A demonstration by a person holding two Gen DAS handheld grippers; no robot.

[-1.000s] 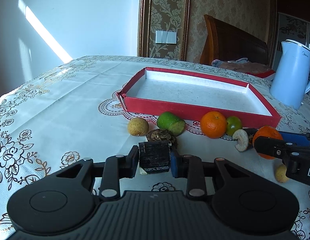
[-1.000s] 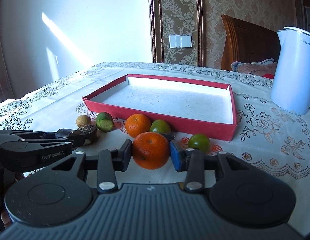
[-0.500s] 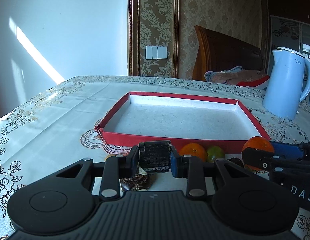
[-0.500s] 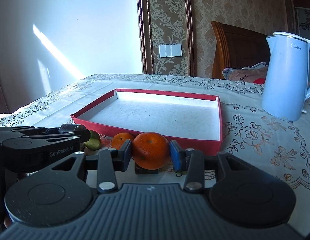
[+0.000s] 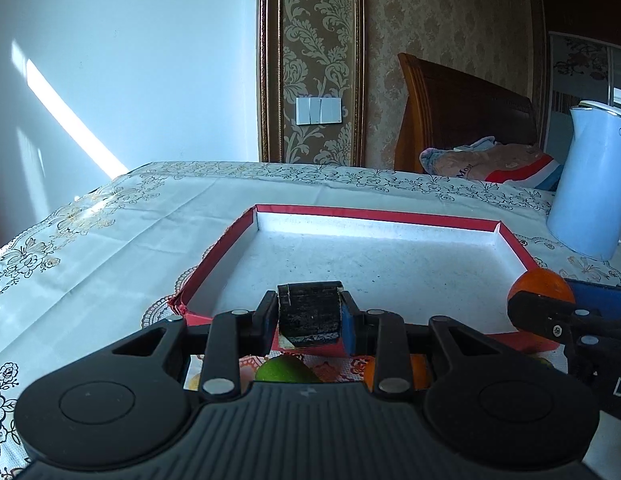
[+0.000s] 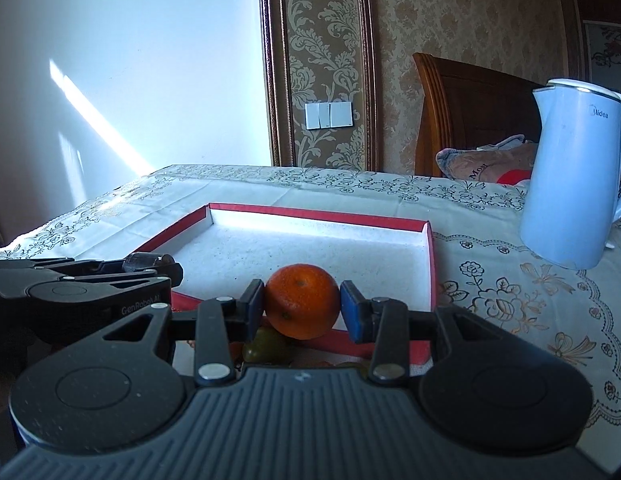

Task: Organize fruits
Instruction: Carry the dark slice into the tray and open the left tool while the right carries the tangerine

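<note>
Both my tools have risen to the red tray: left tool grips a dark chunk, right tool an orange; only my right view shows the whole kettle.

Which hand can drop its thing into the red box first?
Probably the left. Its dark block, pinched in the fingers, already hangs over the red box floor, while the right's orange sits about at the near rim.
</note>
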